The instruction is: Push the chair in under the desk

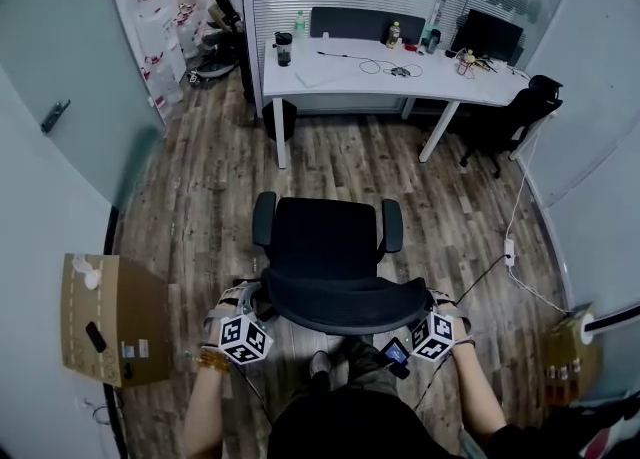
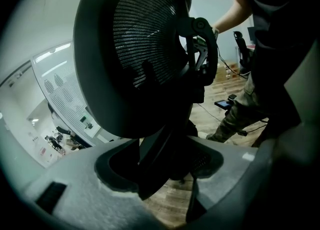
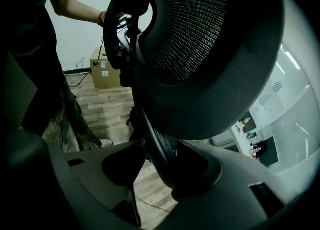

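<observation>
- Left hand-held gripper (image 2: 165,174): jaws wide apart, astride the left edge of the chair's backrest (image 1: 345,309); the edge runs between them but I see no pinch. Judged a brace for shoving, not a carrying grip
- Right hand-held gripper (image 3: 160,171): jaws closed on the right edge of the same backrest, with the rim seated between them
- One gripper on each side of the backrest, both low and angled down. Judgement: this spreads the push evenly, so the chair (image 1: 325,242) rolls straight and does not swivel
- Chair position: on the wood floor (image 1: 330,162), just in front of the person and well apart from the desk (image 1: 340,72). Seat and armrests face the desk, roughly lined up with the opening between its two white legs
- Task state (judged): push not yet done, whole stretch of floor left to cover
- Watch: a thin cable (image 1: 530,282) lies on the floor to the right of the path, and the desk leg (image 1: 282,137) on the left leaves the armrests limited room
</observation>
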A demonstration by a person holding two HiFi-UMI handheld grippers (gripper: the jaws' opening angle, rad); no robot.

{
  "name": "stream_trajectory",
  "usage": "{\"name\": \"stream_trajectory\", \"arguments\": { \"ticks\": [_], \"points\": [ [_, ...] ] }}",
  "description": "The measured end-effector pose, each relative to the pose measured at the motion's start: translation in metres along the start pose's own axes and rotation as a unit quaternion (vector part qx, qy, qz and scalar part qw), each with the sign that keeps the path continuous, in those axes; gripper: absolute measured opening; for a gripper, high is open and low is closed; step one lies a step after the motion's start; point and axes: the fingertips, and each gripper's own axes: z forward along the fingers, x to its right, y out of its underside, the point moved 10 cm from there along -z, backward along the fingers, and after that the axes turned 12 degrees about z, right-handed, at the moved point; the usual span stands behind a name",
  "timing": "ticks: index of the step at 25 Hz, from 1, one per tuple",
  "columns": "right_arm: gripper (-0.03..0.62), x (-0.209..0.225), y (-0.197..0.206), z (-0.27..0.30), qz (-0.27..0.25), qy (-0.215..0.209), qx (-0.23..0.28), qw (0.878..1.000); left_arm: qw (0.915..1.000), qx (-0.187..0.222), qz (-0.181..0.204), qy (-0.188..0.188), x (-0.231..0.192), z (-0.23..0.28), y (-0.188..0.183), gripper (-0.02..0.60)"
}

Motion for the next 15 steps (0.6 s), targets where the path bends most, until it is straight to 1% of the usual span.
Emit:
{"name": "stream_trajectory", "arguments": {
  "ticks": [5, 10, 15],
  "points": [
    [0.198, 0.005, -0.001, 0.007, 0.000, 0.006, 0.008, 1.000, 1.0000, -0.004, -0.002, -0.001, -0.006, 0.005, 0.002, 0.275],
    [0.195, 0.022, -0.007, 0.015, -0.005, -0.006, -0.005, 1.000, 1.0000, -0.005, -0.003, 0.000, -0.017, 0.013, 0.002, 0.270],
    [0.196, 0.035, -0.011, 0.025, -0.006, 0.000, -0.001, 1.000, 0.9999, -0.012, -0.010, -0.002, -0.030, 0.026, 0.003, 0.273]
  ]
}}
